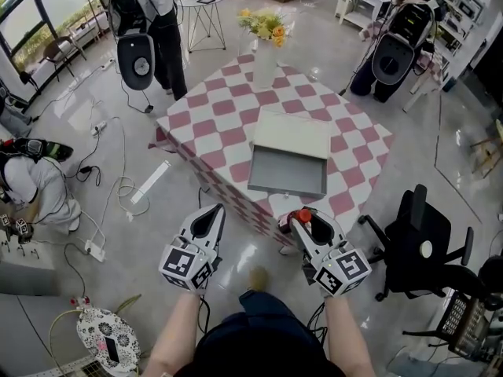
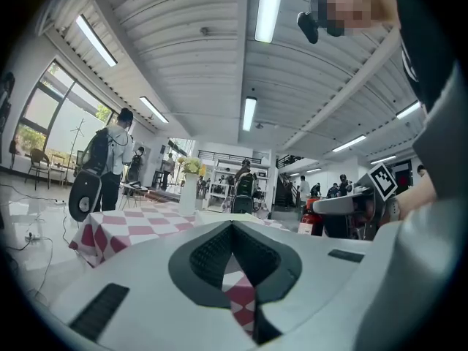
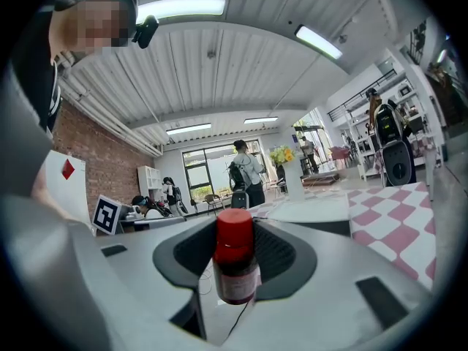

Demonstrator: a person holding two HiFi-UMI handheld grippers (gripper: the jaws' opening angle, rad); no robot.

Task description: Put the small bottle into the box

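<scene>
The left tool (image 1: 214,213) is closed with nothing in it (it has no job right now, so it just waits low in front of the bench (image 1: 204,116)). The right tool (image 1: 301,218) squeezes the small bottle (image 3: 235,265) by its sides, red cap up, so it won't slip or tip. The box (image 1: 285,190) sits open on the bench, just ahead of the bottle. Nothing is inside it yet.

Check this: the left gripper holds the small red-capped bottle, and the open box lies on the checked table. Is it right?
No: the right gripper holds the small bottle, as the right gripper view shows. The open box does lie on the checked table.
</scene>
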